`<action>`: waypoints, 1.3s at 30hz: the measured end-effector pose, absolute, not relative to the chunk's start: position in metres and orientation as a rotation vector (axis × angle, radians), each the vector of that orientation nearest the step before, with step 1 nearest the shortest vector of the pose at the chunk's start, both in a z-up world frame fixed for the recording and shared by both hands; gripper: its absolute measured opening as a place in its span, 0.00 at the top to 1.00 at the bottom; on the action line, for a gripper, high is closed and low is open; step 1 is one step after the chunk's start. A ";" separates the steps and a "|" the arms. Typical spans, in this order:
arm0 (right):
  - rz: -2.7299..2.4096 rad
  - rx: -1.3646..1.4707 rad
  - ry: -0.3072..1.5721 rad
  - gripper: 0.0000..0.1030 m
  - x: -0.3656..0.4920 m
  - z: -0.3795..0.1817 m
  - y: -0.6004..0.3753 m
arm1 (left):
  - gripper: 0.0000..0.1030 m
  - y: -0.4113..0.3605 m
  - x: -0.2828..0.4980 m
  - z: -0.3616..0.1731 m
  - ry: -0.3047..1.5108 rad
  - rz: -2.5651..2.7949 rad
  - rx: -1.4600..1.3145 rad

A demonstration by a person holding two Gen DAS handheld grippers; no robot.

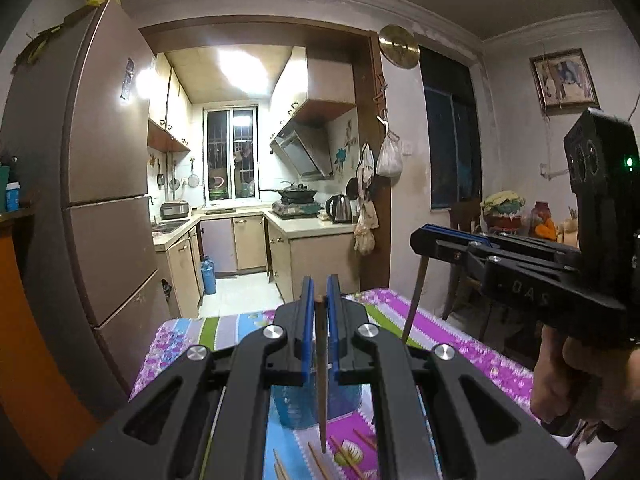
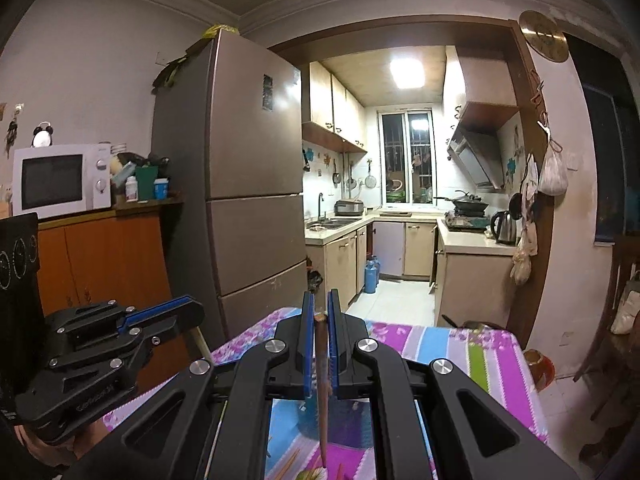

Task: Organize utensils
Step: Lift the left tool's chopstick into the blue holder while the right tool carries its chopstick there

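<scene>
Chopsticks: one pinched upright in the left gripper [image 1: 319,312], one hanging tip-down in the right gripper [image 2: 320,316], both jaws pressed onto them; more chopsticks [image 1: 320,462] lie loose on the table [image 1: 460,344] below; blue cup [image 1: 298,408] stands just under the held tips; judged step: carrying to cup; next move needs tips aligned over its mouth, then release.

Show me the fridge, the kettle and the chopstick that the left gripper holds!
fridge [image 2: 256,184], right wrist view, middle door.
kettle [image 1: 340,208], left wrist view, shiny body.
chopstick [image 1: 322,380], left wrist view, mid shaft.
</scene>
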State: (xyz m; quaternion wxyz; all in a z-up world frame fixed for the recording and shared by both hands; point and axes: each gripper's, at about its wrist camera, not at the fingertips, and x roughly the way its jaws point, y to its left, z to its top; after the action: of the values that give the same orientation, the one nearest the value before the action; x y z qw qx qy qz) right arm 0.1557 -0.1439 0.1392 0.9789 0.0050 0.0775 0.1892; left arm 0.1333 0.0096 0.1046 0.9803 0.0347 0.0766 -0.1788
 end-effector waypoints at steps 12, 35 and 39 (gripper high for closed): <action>0.351 -0.017 0.139 0.93 0.194 0.195 -0.155 | 0.95 0.001 0.166 0.163 0.109 -0.328 0.080; 0.367 0.020 0.204 0.93 0.278 0.181 -0.155 | 0.95 0.007 0.243 0.164 0.133 -0.281 0.027; 0.370 0.018 0.229 0.93 0.288 0.168 -0.152 | 0.95 0.005 0.255 0.148 0.164 -0.279 0.030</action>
State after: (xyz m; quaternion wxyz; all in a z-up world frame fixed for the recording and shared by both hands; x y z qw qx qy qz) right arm 0.2878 -0.1518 0.1681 0.9764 0.0088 0.1136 0.1836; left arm 0.2550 0.0049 0.1477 0.9868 0.0149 0.0818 -0.1390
